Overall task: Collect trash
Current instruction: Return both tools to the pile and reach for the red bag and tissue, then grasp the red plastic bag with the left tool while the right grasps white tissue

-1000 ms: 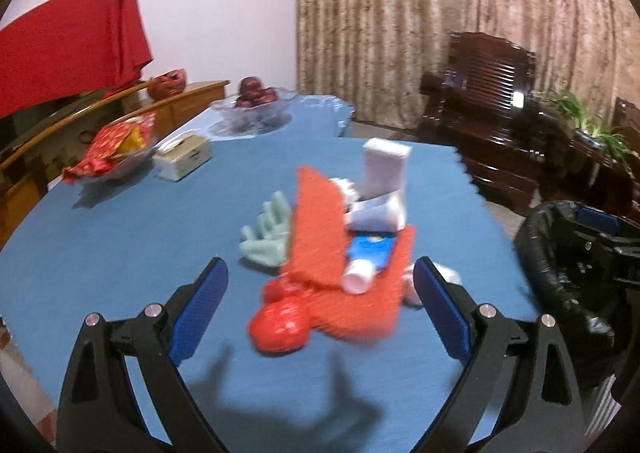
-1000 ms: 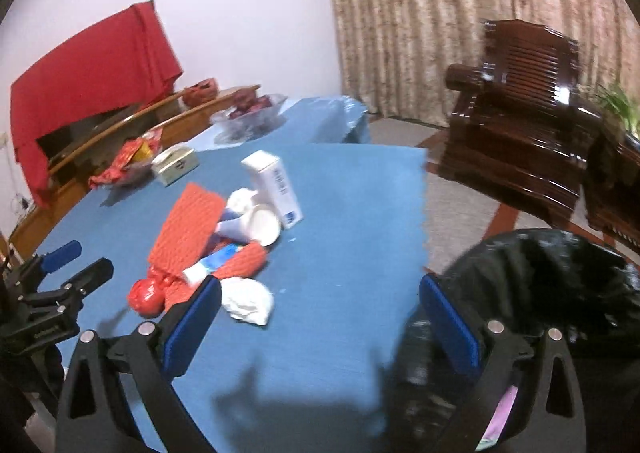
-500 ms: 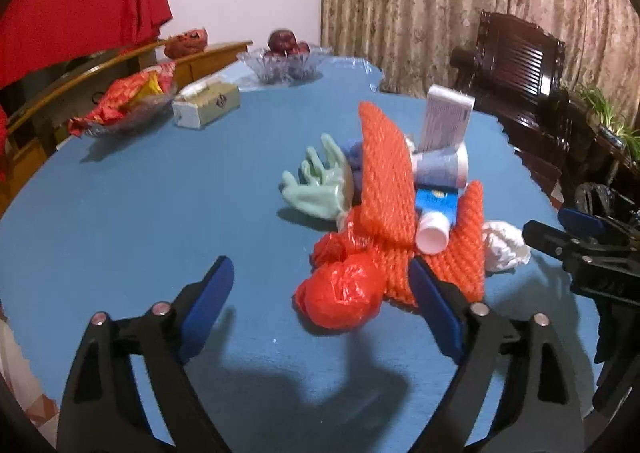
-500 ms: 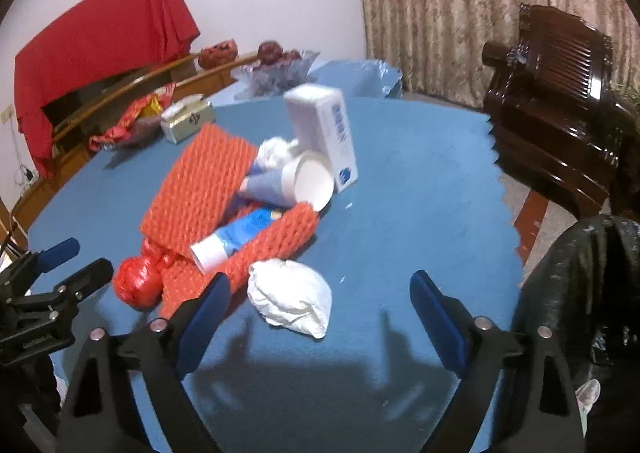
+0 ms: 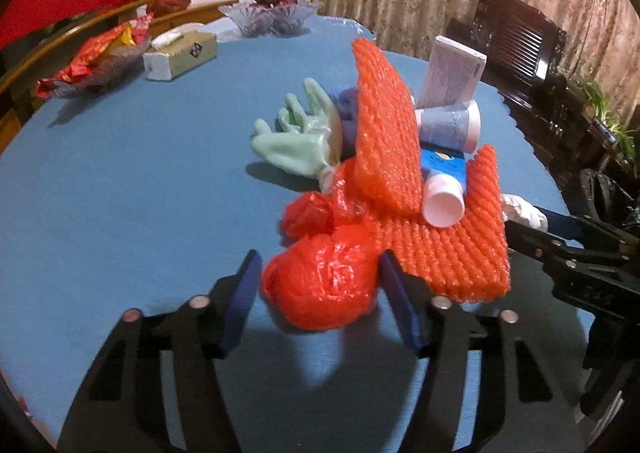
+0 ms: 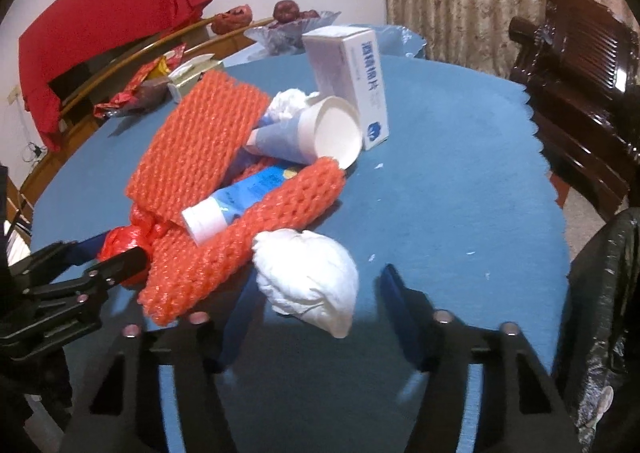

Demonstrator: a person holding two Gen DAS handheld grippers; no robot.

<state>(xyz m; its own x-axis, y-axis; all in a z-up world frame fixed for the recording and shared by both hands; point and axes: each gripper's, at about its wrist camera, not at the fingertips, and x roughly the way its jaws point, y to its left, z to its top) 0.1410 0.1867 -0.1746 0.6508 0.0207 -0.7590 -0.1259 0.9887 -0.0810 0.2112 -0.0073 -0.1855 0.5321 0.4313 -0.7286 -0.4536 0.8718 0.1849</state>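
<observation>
A heap of trash lies on the blue table [image 5: 120, 173]: a red plastic bag ball [image 5: 320, 285], orange foam netting [image 5: 384, 133], a green glove [image 5: 296, 137], a tube [image 6: 240, 197], a paper cup [image 6: 320, 133], a white box [image 6: 356, 73] and a crumpled white paper [image 6: 308, 281]. My left gripper [image 5: 320, 281] is closing. The red ball sits between its blue pads, which stand right at its sides. My right gripper [image 6: 316, 305] is closing around the white paper, with a gap still showing on the right side. Both items rest on the table.
A black bin bag [image 6: 600, 313] gapes at the table's right edge. A tissue box [image 5: 180, 53], a glass fruit bowl [image 5: 272, 13] and a dish of red wrappers [image 5: 92, 57] stand at the far side. Dark wooden chairs [image 6: 580, 65] are beyond the table.
Both grippers came down and forward onto the heap and their jaws narrowed. The left now brackets the red bag ball and the right brackets the white paper.
</observation>
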